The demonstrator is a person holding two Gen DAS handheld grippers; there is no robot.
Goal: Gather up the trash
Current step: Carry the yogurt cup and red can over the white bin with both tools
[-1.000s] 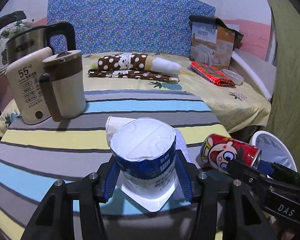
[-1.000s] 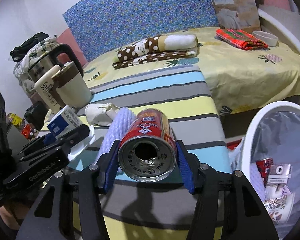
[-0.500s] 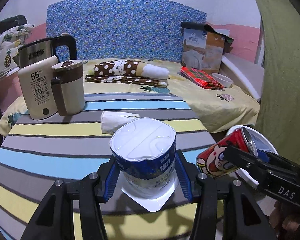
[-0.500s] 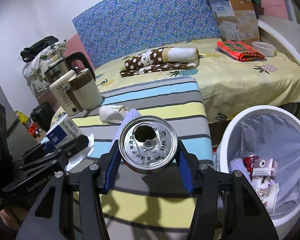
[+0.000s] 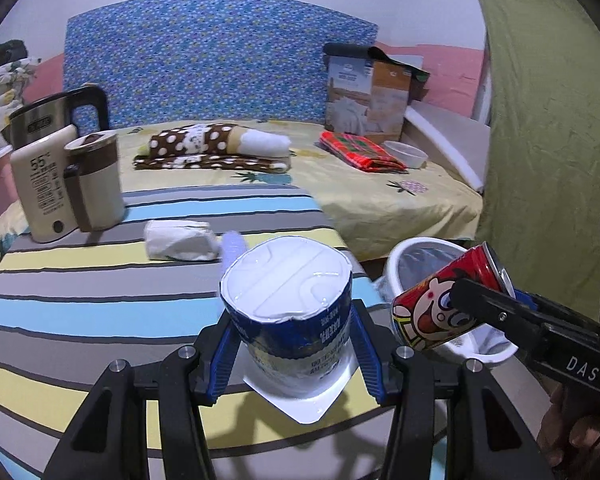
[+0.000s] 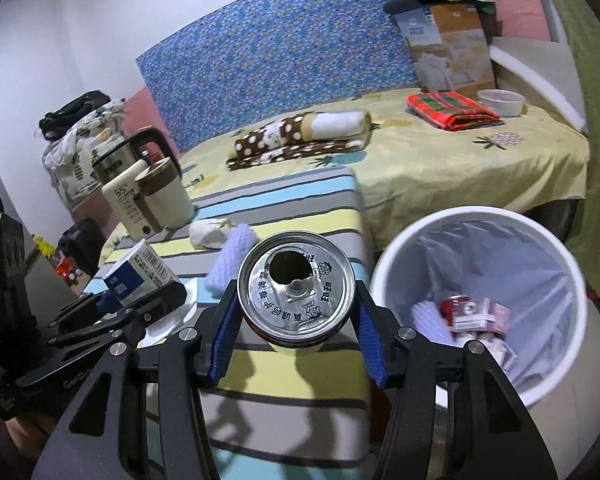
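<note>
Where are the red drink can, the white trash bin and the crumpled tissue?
red drink can (image 6: 296, 290), right wrist view, its silver top.
white trash bin (image 6: 476, 216), right wrist view, its far rim.
crumpled tissue (image 5: 178, 240), left wrist view, its middle.

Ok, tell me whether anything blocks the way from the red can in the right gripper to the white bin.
Nothing visible does. The red drink can, clamped in the right gripper, hangs just left of the white round trash bin, whose mouth is open with only trash at the bottom. The striped table edge lies behind the can.
</note>
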